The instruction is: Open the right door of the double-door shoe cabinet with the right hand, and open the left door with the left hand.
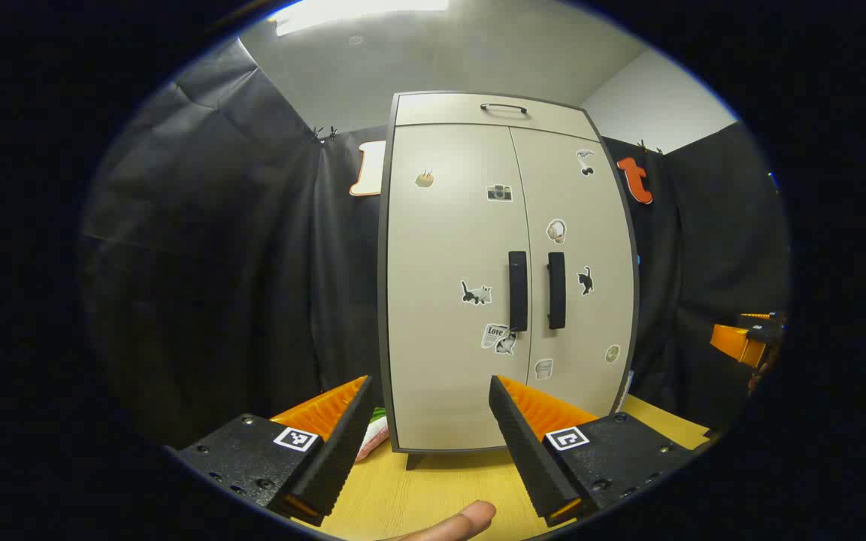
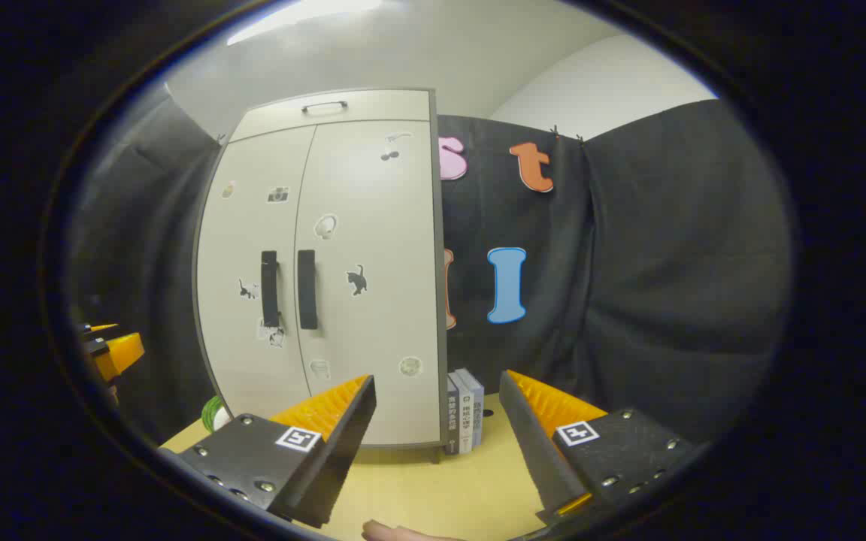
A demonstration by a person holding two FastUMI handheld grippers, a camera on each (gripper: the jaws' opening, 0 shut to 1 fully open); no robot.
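A beige double-door shoe cabinet (image 1: 448,248) (image 2: 358,225) with small stickers stands on a wooden table, both doors closed. Two black vertical handles sit at the centre seam: the left door handle (image 1: 518,291) (image 2: 270,288) and the right door handle (image 1: 556,290) (image 2: 307,289). My left gripper (image 1: 429,391) is open, well short of the cabinet front and aimed at the left door. My right gripper (image 2: 437,387) is open too, pointing at the cabinet's right edge, away from the handles. The right gripper (image 1: 741,340) appears at the far right of the left gripper view, the left gripper (image 2: 113,349) at the far left of the right gripper view.
The cabinet has a top drawer with a black handle (image 1: 503,107). Several upright books (image 2: 465,410) stand against its right side. A pink-white object (image 1: 373,438) and a green one (image 2: 213,412) lie at its left foot. The wooden table (image 1: 433,492) runs in front; a fingertip (image 1: 463,521) shows below.
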